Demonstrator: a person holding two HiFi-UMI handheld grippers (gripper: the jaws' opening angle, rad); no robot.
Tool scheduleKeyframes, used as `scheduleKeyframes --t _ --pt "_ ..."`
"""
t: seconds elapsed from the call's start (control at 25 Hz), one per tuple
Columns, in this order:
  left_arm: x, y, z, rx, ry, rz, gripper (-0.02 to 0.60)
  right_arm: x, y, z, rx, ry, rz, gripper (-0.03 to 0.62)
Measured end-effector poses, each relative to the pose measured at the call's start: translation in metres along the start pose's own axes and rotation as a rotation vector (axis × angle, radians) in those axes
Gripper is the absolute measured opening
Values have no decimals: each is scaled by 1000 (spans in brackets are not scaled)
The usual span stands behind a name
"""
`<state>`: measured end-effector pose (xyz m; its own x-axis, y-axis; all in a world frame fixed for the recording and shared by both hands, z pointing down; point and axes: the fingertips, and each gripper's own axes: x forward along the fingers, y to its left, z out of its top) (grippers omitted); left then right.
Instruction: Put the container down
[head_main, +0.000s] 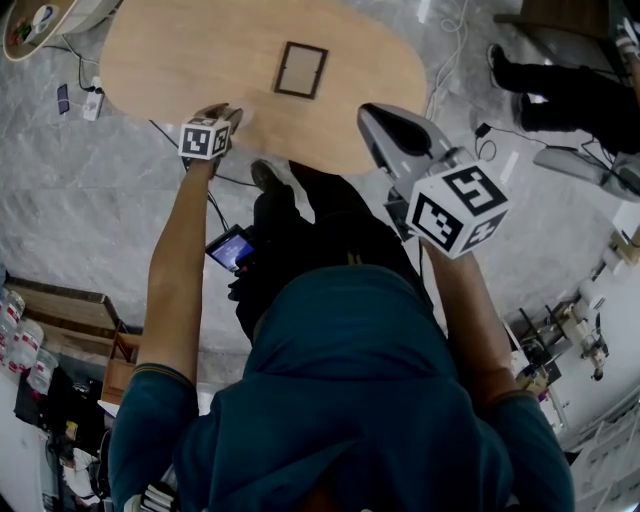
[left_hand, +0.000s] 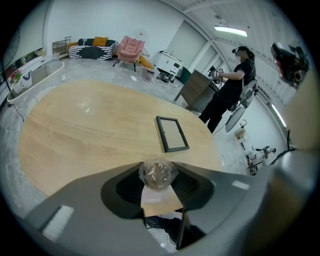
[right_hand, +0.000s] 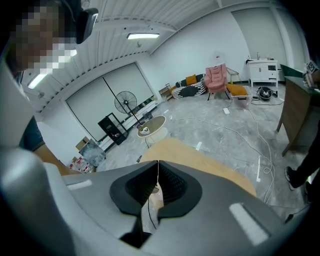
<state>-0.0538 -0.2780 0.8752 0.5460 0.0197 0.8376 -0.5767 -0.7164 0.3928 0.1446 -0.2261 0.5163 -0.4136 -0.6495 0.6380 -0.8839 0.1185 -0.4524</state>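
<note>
A small clear round container (left_hand: 158, 174) sits between the pads of my left gripper (left_hand: 158, 178), which is shut on it over the near edge of the oval wooden table (left_hand: 90, 130). In the head view the left gripper (head_main: 226, 114) is at the table's near left rim; the container is hidden there. My right gripper (head_main: 373, 122) is held higher at the table's near right edge. In the right gripper view its jaws (right_hand: 157, 172) meet with nothing between them, and the table (right_hand: 205, 162) lies below.
A black picture frame (head_main: 301, 69) lies flat mid-table, also seen from the left gripper (left_hand: 172, 133). A person in black (left_hand: 231, 82) stands beyond the far right end. A small round side table (right_hand: 151, 127), a fan (right_hand: 125, 104) and floor cables (head_main: 455, 30) surround the table.
</note>
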Motion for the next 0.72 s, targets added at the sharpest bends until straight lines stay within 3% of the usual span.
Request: scheduleKeyframes --t 0.72 --pt "19 3 11 -20 -23 3 147 8 -1 -6 -3 24 -4 11"
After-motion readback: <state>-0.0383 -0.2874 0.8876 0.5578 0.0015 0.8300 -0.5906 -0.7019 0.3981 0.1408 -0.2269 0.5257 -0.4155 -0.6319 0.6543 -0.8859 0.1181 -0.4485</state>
